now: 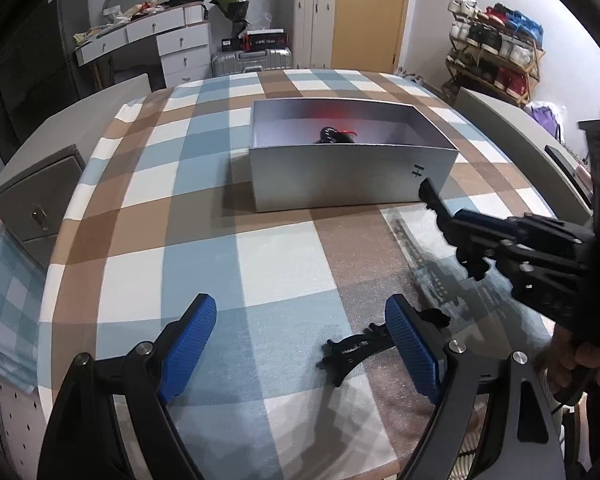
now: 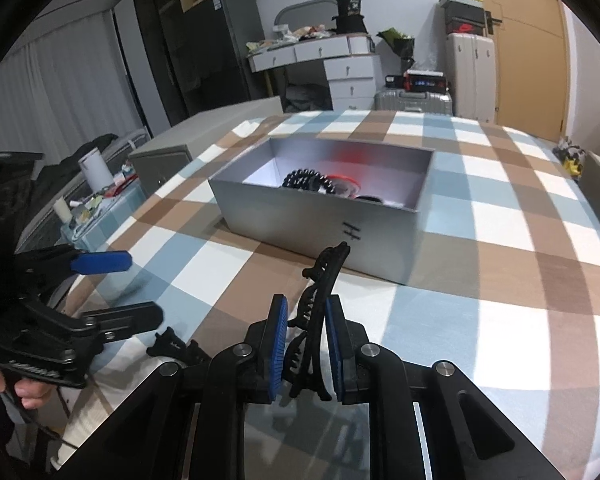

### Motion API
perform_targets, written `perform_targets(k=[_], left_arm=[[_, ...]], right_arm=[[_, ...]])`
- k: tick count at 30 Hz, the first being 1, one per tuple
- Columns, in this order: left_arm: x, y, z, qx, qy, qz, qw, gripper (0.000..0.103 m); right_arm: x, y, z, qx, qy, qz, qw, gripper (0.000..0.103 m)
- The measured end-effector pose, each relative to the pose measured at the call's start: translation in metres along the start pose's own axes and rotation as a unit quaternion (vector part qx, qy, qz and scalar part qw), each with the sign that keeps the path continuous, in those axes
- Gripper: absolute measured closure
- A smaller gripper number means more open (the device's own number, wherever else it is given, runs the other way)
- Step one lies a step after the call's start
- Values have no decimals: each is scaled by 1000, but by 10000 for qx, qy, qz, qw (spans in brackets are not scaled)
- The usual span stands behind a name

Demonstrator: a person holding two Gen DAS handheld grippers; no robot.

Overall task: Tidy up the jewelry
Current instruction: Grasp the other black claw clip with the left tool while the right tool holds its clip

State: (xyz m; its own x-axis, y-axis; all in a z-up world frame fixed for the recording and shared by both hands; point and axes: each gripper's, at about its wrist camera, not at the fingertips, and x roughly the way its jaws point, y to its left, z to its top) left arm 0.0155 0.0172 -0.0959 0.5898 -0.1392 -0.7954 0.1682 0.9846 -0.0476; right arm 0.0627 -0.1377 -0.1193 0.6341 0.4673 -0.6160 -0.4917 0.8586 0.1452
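Note:
A silver open box [image 1: 352, 176] stands mid-table and holds a black coiled hair tie [image 2: 306, 180] and red and black pieces. My right gripper [image 2: 307, 312] is shut on a black hair claw clip [image 2: 320, 292], held above the cloth in front of the box [image 2: 324, 220]. In the left wrist view the right gripper [image 1: 430, 192] reaches toward the box's near right corner. My left gripper [image 1: 300, 332] is open, low over the cloth. A second black claw clip [image 1: 354, 348] lies beside its right finger; it also shows in the right wrist view [image 2: 176, 346].
The table carries a blue, brown and white checked cloth [image 1: 260, 264]. A grey cabinet [image 1: 40, 196] stands off its left edge. A clear plastic sheet [image 1: 428, 264] lies on the right part of the cloth. A shoe rack [image 1: 496, 56], suitcases and a white dresser stand behind.

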Motion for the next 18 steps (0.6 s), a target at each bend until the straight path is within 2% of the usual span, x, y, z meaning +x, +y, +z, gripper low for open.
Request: perform_targets(k=[3, 6, 8, 10, 13, 16, 18], left_arm=[[5, -7, 4, 129, 114, -362, 9992, 19], [10, -20, 6, 518, 240, -609, 9965, 19], [14, -30, 7, 990, 330, -664, 9923, 20], [14, -34, 8, 1239, 314, -599, 9900, 20], [16, -37, 12, 1475, 403, -757, 9853, 20], [21, -37, 15, 1609, 542, -657, 9833, 20], [21, -37, 13, 1670, 624, -820, 9806, 21]], right_arm=[[-12, -4, -2, 53, -131, -16, 9999, 85], [-24, -10, -4, 96, -244, -83, 9996, 85], [-29, -12, -6, 114, -279, -122, 9995, 85], [-33, -15, -9, 152, -300, -160, 9993, 85], [-35, -20, -13, 233, -281, -204, 9991, 85], [-36, -25, -17, 280, -283, -241, 9989, 85], [-35, -28, -20, 348, -241, -277, 9987, 85]])
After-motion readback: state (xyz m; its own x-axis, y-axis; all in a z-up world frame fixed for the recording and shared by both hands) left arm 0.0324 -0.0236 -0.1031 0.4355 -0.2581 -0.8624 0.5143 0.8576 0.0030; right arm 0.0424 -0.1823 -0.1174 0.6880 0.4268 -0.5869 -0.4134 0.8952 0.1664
